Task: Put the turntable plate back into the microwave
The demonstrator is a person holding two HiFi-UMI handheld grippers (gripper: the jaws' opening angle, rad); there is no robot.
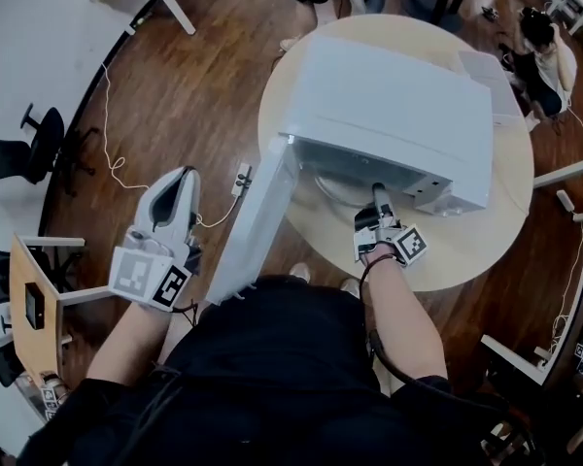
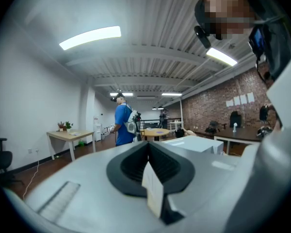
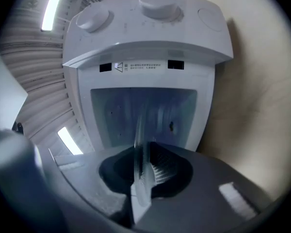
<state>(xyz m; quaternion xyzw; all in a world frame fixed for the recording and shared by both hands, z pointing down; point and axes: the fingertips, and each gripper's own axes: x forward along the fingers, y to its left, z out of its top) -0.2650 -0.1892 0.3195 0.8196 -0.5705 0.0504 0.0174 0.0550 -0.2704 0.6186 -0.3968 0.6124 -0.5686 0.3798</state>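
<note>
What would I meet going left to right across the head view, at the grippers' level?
Left gripper → open white microwave door → right gripper, shut on the clear glass turntable plate → round pale wooden table.

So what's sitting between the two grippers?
The open microwave door stands between the left gripper and the right gripper holding the glass plate; the head view shows it.

I'm picking up one label (image 3: 138, 67) on the microwave (image 3: 150, 42) frame: a warning triangle, then print too small to read. Cubes on the left gripper (image 1: 183, 178) and right gripper (image 1: 378, 194) carry square black-and-white markers, no letters.
</note>
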